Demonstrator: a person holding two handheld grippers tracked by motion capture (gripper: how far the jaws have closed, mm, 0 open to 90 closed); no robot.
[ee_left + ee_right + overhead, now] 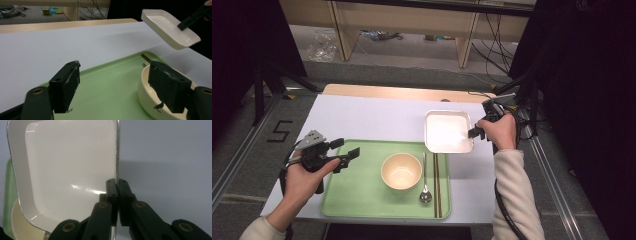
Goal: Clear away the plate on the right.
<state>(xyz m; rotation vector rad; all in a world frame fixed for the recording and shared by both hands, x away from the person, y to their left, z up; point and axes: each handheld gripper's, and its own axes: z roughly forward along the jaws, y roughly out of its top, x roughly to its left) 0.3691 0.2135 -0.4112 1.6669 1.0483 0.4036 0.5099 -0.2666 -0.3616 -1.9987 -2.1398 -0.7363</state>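
My right gripper (474,132) is shut on the right rim of a white square dish (447,131), which hangs tilted above the table. In the right gripper view the jaws (116,182) pinch the thin edge of the dish (67,162). A green tray (357,185) holds a cream bowl (401,171), a spoon (425,192) and dark chopsticks (436,185). Over the tray's left edge my left gripper (346,148) stands open and holds nothing. In the left gripper view its jaws (115,67) frame the tray (107,87), with the bowl (147,92) behind the right jaw and the dish (170,27) beyond.
The tray rests at the front of a white table top (372,117) with a wooden strip (407,92) along its far edge. Cables (499,35) and wooden shelving stand on the floor beyond. Dark curtains flank both sides.
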